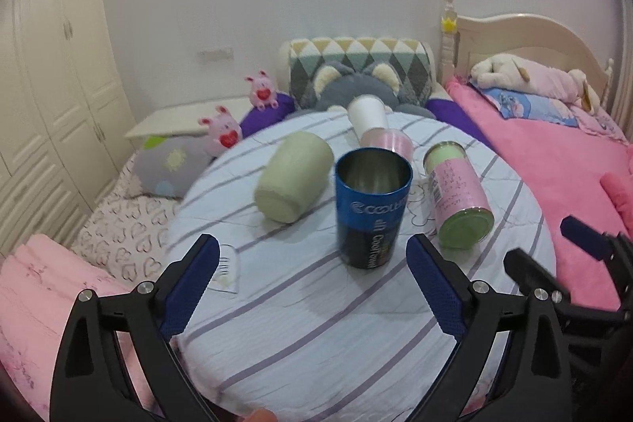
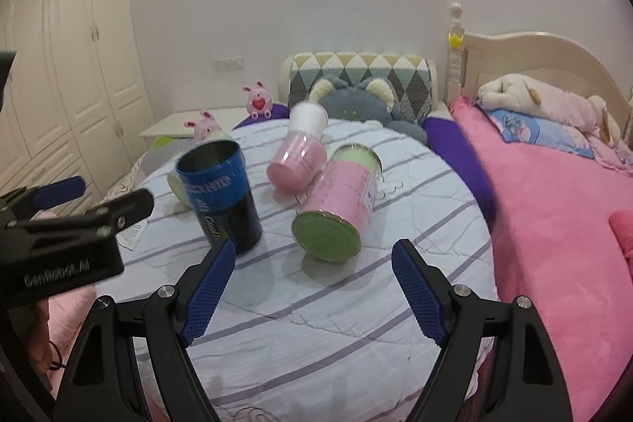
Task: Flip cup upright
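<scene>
A blue and black metal cup [image 1: 372,208] stands upright, mouth up, on the round striped table [image 1: 316,323]; it also shows in the right wrist view [image 2: 223,196]. My left gripper [image 1: 312,256] is open and empty just in front of it, not touching. My right gripper [image 2: 312,260] is open and empty in front of a pink and green can [image 2: 340,204] lying on its side. The right gripper shows at the right edge of the left wrist view [image 1: 554,244].
A pale green cup [image 1: 294,180] lies on its side left of the blue cup. The pink and green can [image 1: 459,192], a pink cup [image 2: 296,165] and a white cup [image 2: 306,119] also lie on the table. Beds with pink bedding [image 2: 554,204] and plush toys surround it.
</scene>
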`<state>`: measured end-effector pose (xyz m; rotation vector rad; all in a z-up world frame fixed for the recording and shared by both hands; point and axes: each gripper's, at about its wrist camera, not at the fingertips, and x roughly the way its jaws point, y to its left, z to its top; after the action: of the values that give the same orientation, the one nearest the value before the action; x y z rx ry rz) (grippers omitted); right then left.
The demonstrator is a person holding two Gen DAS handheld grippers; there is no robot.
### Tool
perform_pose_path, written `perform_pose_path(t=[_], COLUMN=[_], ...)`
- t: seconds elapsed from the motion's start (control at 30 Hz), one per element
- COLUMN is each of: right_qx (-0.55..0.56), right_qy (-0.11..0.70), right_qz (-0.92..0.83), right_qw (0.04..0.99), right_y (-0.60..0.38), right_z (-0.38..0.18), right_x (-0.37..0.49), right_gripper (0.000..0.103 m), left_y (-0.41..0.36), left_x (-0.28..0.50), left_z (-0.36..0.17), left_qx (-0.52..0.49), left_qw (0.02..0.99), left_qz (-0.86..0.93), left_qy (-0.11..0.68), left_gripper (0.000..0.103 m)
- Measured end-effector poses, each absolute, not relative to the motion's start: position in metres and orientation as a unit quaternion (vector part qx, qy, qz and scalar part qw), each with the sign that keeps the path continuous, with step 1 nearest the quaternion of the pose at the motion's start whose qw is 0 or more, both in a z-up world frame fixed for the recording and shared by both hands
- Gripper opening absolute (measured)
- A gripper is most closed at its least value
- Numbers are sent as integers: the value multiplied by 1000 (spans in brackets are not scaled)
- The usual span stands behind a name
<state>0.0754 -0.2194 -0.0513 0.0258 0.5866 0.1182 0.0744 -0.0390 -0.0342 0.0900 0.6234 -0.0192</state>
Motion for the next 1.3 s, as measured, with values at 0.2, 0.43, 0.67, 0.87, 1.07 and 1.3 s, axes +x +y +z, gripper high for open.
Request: perform_pose_path(t=[0.2,0.43,0.67,0.87,1.07,1.3], right_qx=[0,-7,-21,-26,-27,-19], right_qy=[255,221,204,205,207,201], right_qz=[45,35,31,29,29,28], right_qw=[966,975,978,978,978,979], right_y=[-203,-187,-172,-168,-166,-169], right_z=[-34,-14,-6,-5,-5,-5], right_x=[53,32,20,16,16,13], right_gripper=[83,83,83,83,83,83], left_y=[-19,0,15,20,20,17], left_x=[47,23,6,2,3,0], left_z=[-24,-16,-11,-12,-12,-11], left_qx=[39,32,13,7,8,7], left_qw=[958,963,969,969,970,972], left_qz=[-10,-15,-12,-9,-8,-18], left_qy=[285,266,247,245,244,234], left_gripper=[98,98,103,103,103,103])
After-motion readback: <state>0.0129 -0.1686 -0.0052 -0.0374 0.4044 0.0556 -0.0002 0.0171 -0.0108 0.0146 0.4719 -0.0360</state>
